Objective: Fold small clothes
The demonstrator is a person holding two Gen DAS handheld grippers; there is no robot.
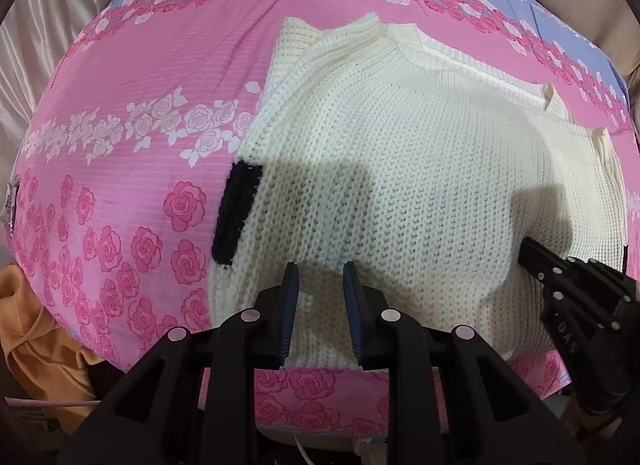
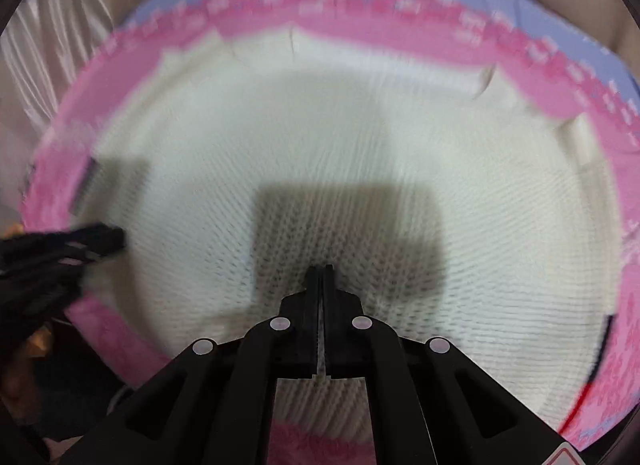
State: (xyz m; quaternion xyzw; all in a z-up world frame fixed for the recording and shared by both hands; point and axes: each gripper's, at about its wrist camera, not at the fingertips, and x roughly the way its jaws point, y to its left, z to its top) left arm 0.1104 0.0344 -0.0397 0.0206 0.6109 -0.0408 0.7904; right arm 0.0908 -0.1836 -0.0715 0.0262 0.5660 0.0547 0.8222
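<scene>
While orange cloth (image 1: 36, 329) lies off sheet (image 1: 132, 77) at far left, sweater (image 1: 400, 169) spread flat on sheet, black patch (image 1: 236, 213) at left edge. Left gripper (image 1: 321, 271) fingers apart over hem. Right gripper (image 2: 321, 270) fingers together, nothing between, above sweater; view blurred.

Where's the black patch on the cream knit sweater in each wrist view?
Left wrist: black rectangular patch sits on the cream knit sweater's left edge, left of centre.
Right wrist: blurred dark strip at far left, above the left gripper.
Shared landmark: pink rose-print sheet under the sweater.
</scene>
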